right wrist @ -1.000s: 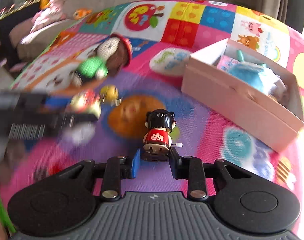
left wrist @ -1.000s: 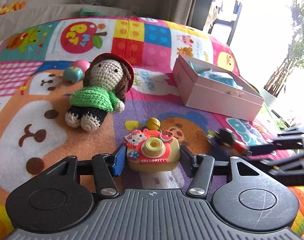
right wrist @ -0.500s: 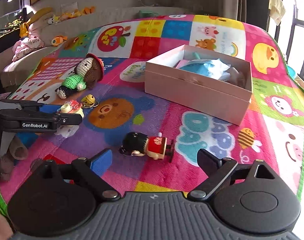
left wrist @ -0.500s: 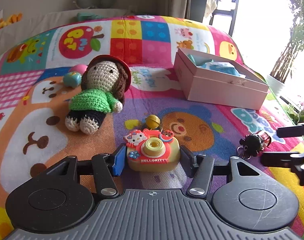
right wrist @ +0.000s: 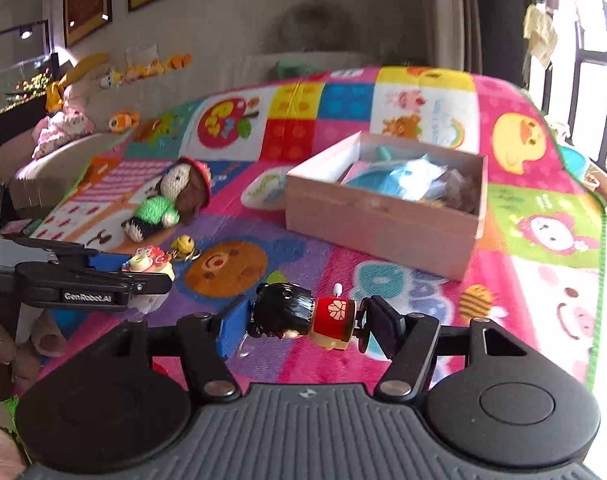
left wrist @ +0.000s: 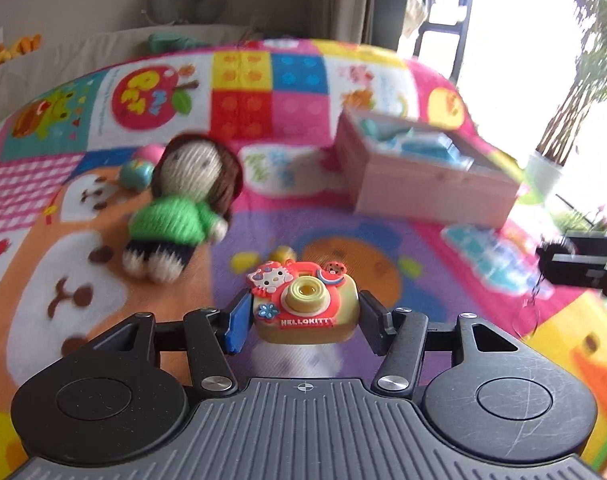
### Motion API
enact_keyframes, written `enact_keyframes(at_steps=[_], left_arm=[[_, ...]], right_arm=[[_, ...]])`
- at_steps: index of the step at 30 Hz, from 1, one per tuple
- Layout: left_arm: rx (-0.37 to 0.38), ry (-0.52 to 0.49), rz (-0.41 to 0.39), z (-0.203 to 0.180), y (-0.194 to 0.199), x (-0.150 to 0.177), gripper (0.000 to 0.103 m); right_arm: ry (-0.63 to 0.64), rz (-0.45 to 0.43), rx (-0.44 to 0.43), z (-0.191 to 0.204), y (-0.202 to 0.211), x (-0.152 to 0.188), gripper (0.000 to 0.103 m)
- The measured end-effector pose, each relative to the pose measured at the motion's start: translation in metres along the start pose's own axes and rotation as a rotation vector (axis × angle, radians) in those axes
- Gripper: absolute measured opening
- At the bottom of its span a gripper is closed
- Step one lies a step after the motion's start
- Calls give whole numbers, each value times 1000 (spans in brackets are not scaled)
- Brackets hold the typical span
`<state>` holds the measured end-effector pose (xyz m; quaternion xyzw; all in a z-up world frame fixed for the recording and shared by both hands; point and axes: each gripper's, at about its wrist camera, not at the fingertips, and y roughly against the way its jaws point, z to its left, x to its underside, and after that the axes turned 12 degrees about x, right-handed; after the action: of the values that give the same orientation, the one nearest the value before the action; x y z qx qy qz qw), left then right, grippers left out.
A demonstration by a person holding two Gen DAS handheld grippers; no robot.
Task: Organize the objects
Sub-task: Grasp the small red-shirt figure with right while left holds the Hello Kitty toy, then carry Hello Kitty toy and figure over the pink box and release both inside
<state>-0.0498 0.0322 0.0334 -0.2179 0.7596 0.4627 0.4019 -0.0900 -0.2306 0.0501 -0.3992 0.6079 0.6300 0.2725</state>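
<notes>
Left tongs [left wrist: 305,316] clamped on Hello Kitty toy camera [left wrist: 305,306] above play mat [left wrist: 383,240], right tongs [right wrist: 301,326] gripping black-haired doll figure [right wrist: 303,316] sideways, pink box [right wrist: 383,216] beyond, crochet doll [left wrist: 183,208] lying left.

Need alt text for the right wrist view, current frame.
The right gripper holds a black-haired wind-up doll sideways above a colorful play mat. Ahead sits an open pink box; at left, the left gripper grips a toy camera near a crocheted doll.

Hello Kitty toy camera [left wrist: 305,308] upright, lifted off mat; black-haired red figurine [right wrist: 303,317] held sideways
</notes>
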Motion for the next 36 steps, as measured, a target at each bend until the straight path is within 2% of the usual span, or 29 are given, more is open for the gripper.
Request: enact_keyframes(at_steps=[4,9,11,12,14,15,17,20,24,25,27,31,34,36], left_arm=[[62,-63,-109,-23,0,-59,60],[106,-141,-203,-51,-33,-127,61],[129,-112,-233,-53,-57,-145,61],[166,-72,-218,-49,-71,-150,61],[221,29,-123,-39,-107,-148,61],[215,55,-78,-35,-124,-142,61],[169,33,-37,-33,-144,-128,61],[132,-29,-76,-31,-146,-113,58],[112,-205,-120,-39,-122,-103,58],[107,-215,-144,-40,-113,-101,58],[129,-172,-179,-35,-93,-97,58],[164,-79,-173,-18,-65,-80,58],[171,-38,-131,-8,-57,-64,58],[168,-24,-108,-3,-54,-56,58]], right_arm=[[-48,-56,34,-26,15,-7,65],[-112,-101,76,-49,18,-13,65],[-133,-98,87,-55,15,-13,65],[-140,-91,91,-58,13,-11,65],[-148,-71,96,-60,8,-8,65],[-150,-61,97,-61,5,-7,65],[-150,-42,108,-62,1,-4,65],[-150,-30,121,-64,-3,-3,65],[-140,-17,116,-64,-13,-10,65],[-138,-17,111,-64,-16,-14,65],[-148,-29,105,-64,-19,-24,65],[-195,-111,90,-73,-25,-69,65],[-222,-206,98,-81,-37,-122,65],[-248,-225,108,-85,-57,-158,66]])
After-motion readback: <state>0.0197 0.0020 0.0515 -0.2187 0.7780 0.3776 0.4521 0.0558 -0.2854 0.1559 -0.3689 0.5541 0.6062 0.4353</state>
